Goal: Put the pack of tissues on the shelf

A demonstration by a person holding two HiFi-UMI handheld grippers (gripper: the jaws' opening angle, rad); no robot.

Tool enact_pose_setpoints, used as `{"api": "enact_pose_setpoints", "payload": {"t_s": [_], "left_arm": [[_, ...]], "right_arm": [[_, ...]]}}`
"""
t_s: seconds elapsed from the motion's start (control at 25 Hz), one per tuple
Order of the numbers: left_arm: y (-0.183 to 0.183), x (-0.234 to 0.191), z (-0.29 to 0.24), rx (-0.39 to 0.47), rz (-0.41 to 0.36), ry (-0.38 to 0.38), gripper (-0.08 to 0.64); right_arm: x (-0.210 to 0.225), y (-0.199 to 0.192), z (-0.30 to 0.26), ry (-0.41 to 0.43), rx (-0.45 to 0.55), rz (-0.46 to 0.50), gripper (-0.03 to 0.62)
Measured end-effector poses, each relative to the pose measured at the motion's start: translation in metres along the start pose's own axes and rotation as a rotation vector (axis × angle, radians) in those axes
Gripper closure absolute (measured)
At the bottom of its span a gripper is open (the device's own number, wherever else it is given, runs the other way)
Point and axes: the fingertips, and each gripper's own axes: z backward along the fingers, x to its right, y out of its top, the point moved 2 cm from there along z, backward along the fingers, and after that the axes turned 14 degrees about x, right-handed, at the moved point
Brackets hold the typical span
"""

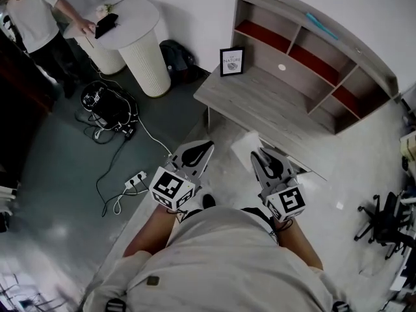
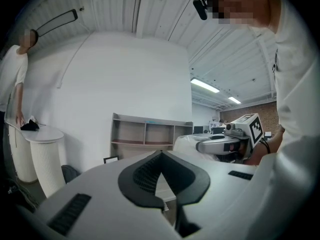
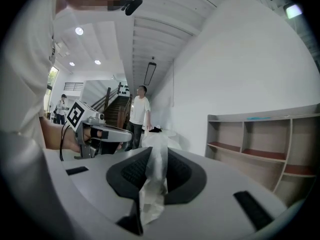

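Observation:
The pack of tissues point(image 1: 246, 145) is a white plastic-wrapped bundle hanging in front of my right gripper point(image 1: 262, 156), which is shut on a pinch of its wrapper point(image 3: 154, 176). In the left gripper view the pack point(image 2: 189, 142) shows as a pale bulk ahead of the right gripper point(image 2: 201, 145). My left gripper point(image 1: 198, 149) is held level beside it, its jaws point(image 2: 161, 156) meeting at the tips with nothing between them. The grey shelf point(image 1: 305, 51) with red-lined compartments stands on a desk point(image 1: 260, 99) ahead; it also shows in both gripper views point(image 2: 150, 134) point(image 3: 260, 139).
A small framed picture point(image 1: 232, 61) stands on the desk's left corner. A round white ribbed table point(image 1: 140, 31) is at the left with a person beside it. Cables and a power strip point(image 1: 133, 181) lie on the floor; a black bag point(image 1: 177, 58) and an office chair point(image 1: 383, 223) are nearby.

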Motion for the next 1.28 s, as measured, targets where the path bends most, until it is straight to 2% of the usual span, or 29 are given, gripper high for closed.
{"api": "enact_pose_setpoints", "payload": {"t_s": [0.2, 0.72, 1.0, 1.28], "left_arm": [[-0.003, -0.025, 0.004, -0.009, 0.007, 0.012, 0.546], [-0.011, -0.074, -0.011, -0.042, -0.002, 0.082, 0.546], [-0.019, -0.102, -0.055, -0.05, -0.006, 0.113, 0.546], [-0.032, -0.123, -0.129, -0.05, -0.006, 0.108, 0.546]], "right_arm": [[-0.007, -0.012, -0.024, 0.021, -0.019, -0.018, 0.518], [0.021, -0.025, -0.085, 0.087, 0.004, -0.043, 0.518], [0.07, -0.033, -0.119, 0.118, 0.01, -0.054, 0.518], [0.144, -0.041, -0.143, 0.117, 0.02, -0.049, 0.518]]}}
